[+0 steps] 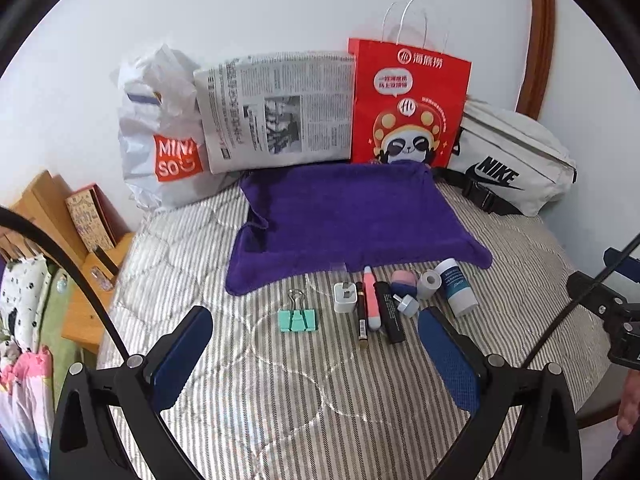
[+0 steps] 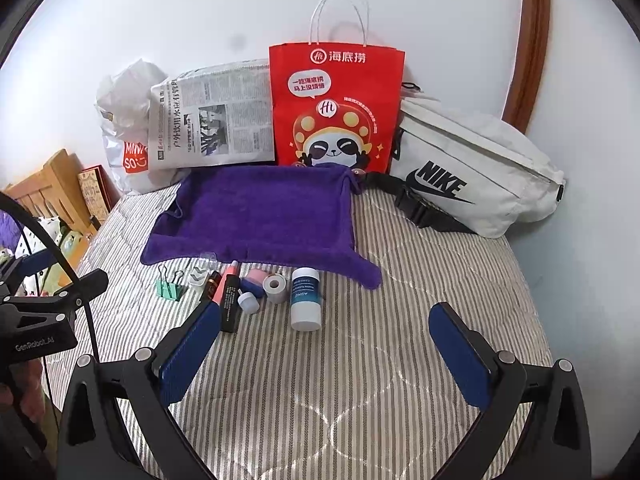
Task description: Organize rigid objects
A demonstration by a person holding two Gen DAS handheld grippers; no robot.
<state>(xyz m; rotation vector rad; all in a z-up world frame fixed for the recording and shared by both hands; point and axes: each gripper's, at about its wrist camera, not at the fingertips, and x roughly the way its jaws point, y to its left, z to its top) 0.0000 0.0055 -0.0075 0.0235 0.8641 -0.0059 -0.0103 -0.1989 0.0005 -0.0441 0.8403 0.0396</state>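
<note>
A: Purple towel (image 1: 352, 216) on bed, bare; white bottle (image 2: 306, 298) lies just before it. Both grippers spread, empty.
B: Right gripper (image 2: 324, 344) nearest. Bottle looks light, stiff, slick; pinch mid-body.

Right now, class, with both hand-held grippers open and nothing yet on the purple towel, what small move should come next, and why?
Probably ease the left hand-held gripper forward and down over the mint-green metal binder clip. It lies apart from the crowded row beside it, nearest those open fingers, and the purple towel beyond is bare.
</note>
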